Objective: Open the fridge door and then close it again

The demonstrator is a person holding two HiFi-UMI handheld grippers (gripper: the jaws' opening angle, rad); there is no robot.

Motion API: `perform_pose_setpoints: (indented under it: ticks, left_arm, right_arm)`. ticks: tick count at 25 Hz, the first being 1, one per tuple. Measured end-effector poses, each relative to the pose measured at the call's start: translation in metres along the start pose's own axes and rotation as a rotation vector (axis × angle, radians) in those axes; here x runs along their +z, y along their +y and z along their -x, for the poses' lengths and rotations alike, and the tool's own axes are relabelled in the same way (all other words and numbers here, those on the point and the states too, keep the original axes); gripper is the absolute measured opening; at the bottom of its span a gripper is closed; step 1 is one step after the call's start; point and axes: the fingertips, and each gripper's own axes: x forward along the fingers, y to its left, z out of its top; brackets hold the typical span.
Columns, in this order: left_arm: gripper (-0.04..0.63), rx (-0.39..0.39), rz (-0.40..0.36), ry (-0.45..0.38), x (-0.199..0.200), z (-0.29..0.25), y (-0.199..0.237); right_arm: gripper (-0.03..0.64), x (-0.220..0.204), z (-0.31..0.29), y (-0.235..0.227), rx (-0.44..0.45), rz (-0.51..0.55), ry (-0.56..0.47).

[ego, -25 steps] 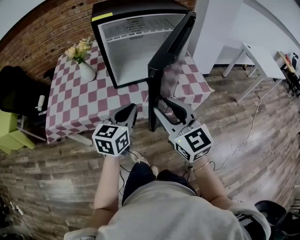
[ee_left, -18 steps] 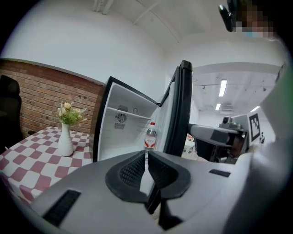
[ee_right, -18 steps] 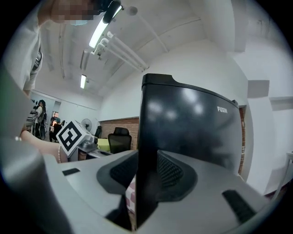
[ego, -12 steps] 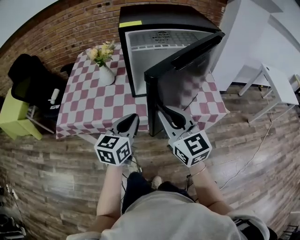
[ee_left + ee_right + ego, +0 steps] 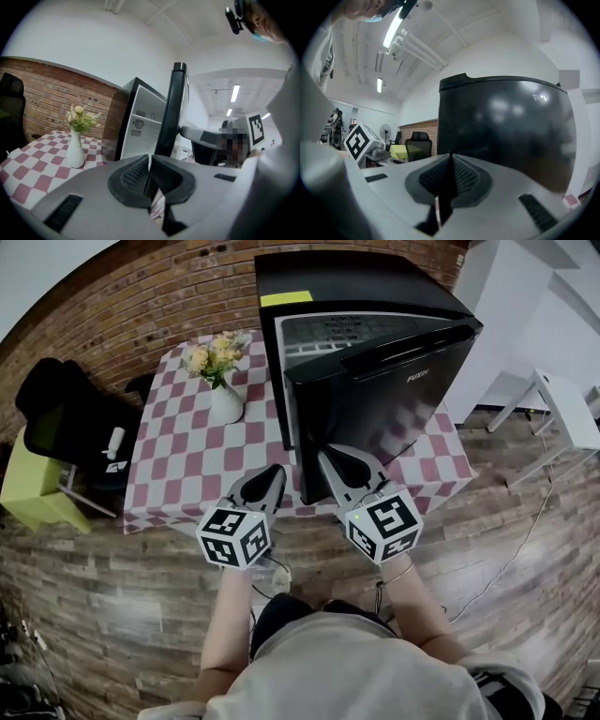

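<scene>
A black mini fridge stands on a checkered table. Its door is swung nearly shut, with a narrow gap on the left showing the white inside. My right gripper is at the door's lower left corner, tips against its glossy front. Its jaws are closing and look pressed together, with nothing between them. My left gripper is shut and empty just left of the door's edge, over the table's front edge.
A white vase of flowers stands on the table left of the fridge. A black chair and a green seat are at the left by the brick wall. A white table stands at the right. The floor is wood.
The fridge door has swung from wide open to almost shut. Both grippers travelled with it toward the fridge. The right gripper's jaws, apart earlier, have come together.
</scene>
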Motion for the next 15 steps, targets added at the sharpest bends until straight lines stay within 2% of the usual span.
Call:
perform_pose_setpoints:
  ticks: [8, 15]
  left_arm:
    - [0.02, -0.061, -0.016, 0.004, 0.025, -0.031, 0.046]
    - [0.02, -0.112, -0.038, 0.01, 0.039, -0.054, 0.068]
  right_arm:
    - [0.012, 0.003, -0.058, -0.017, -0.062, 0.004, 0.011]
    - [0.012, 0.004, -0.092, -0.032, -0.108, 0.005, 0.013]
